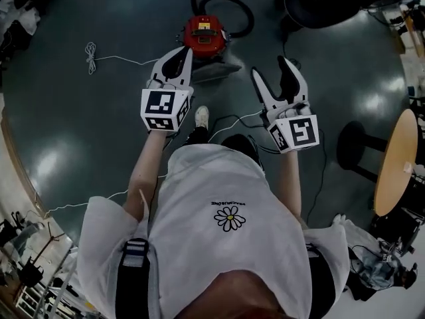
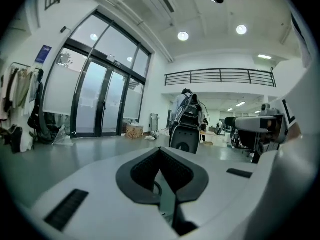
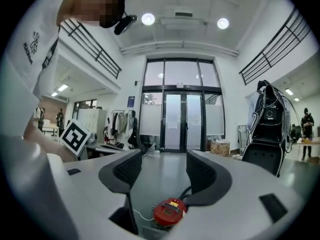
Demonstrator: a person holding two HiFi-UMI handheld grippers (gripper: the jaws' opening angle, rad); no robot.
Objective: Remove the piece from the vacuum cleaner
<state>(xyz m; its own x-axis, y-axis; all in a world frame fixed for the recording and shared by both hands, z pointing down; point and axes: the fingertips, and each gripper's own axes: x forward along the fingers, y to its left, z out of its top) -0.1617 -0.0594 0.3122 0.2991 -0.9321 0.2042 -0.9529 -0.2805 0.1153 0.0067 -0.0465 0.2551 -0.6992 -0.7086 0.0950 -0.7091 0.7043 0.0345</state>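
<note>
1 vacuum cleaner (image 1: 204, 35), red, on the floor (image 1: 80, 138), black hose (image 1: 229, 4) looped behind it.
1 left gripper (image 1: 180, 53): clenched, jaws tip to tip, nothing between them.
1 right gripper (image 1: 270, 68): released, jaws wide apart, empty, raised clear of the cleaner.

I am looking into a large open lab or office hall rather than a home: tall glass doors (image 3: 180, 124) front a double-height room with a polished grey floor (image 1: 86, 131). Above the doors sit recessed ceiling lights (image 3: 148, 19), and a railed gallery (image 3: 280, 44) runs off to their right. Left of the doors stands a rack of coats (image 3: 120, 126); right of them are a cardboard box (image 3: 219, 148) and a tall black machine (image 3: 267, 129) hung with cables.
</note>
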